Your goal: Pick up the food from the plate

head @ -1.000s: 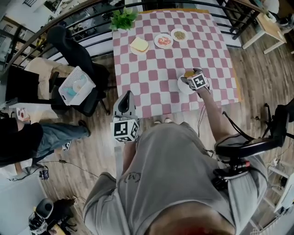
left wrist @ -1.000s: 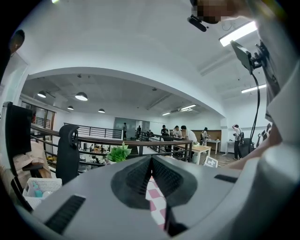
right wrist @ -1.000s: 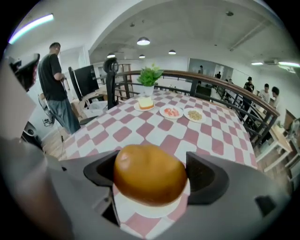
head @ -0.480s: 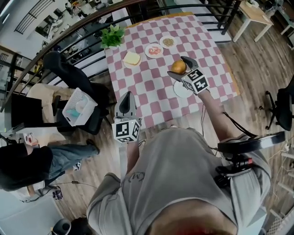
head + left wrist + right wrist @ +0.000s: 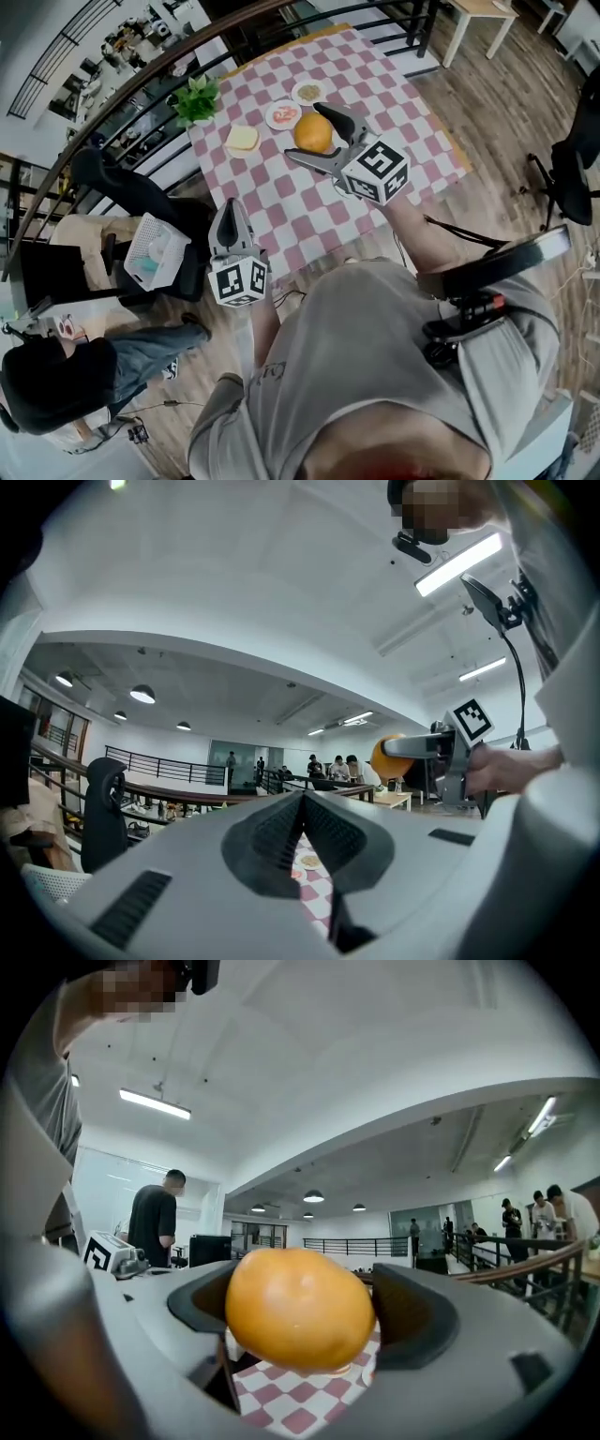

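Checkered table (image 5: 281,202) well below — orange food (image 5: 315,134) in right gripper (image 5: 304,131)

No words, numbers or brand names can be read anywhere. The only printed signs are black-and-white square code patterns: they stand on the faces of the cube (image 5: 238,283) on the left hand-held gripper (image 5: 228,204) and of the cube (image 5: 375,172) on the right hand-held gripper (image 5: 304,131). A faint mark (image 5: 272,372) on the person's grey shirt (image 5: 375,375) is too small to make out.
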Demonstrator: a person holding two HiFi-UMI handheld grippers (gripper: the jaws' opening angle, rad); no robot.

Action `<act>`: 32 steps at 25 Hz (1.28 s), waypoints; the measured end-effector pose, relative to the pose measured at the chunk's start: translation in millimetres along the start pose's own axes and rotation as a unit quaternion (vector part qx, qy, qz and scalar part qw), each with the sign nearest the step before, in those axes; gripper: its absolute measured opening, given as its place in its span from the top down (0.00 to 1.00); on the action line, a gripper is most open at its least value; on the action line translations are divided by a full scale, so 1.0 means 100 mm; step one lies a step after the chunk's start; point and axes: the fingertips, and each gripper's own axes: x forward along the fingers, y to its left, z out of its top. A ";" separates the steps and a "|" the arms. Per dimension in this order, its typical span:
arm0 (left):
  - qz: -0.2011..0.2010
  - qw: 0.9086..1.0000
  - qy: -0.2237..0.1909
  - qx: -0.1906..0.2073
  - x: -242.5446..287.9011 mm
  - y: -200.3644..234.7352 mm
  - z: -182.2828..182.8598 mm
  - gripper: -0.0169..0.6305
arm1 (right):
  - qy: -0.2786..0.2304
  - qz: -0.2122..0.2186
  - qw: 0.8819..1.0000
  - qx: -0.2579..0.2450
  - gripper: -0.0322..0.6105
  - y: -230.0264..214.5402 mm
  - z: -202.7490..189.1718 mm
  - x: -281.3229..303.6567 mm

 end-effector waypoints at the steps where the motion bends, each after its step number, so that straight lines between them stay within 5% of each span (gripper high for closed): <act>1: 0.005 1.000 0.001 -0.004 -0.03 0.02 0.00 0.96 | -0.002 0.004 1.000 -0.001 0.29 0.03 0.02 0.00; 11: 0.019 1.000 0.005 -0.018 -0.15 0.01 -0.07 0.96 | 0.001 0.054 0.998 0.029 0.29 0.24 0.13 -0.02; 19: 0.012 1.000 -0.004 -0.015 -0.17 -0.11 0.01 0.96 | 0.000 0.072 0.997 0.002 0.29 0.34 0.25 -0.11; 32: 0.007 1.000 -0.011 -0.006 -0.15 -0.21 0.13 0.96 | 0.021 0.055 0.998 -0.035 0.29 0.34 0.14 -0.24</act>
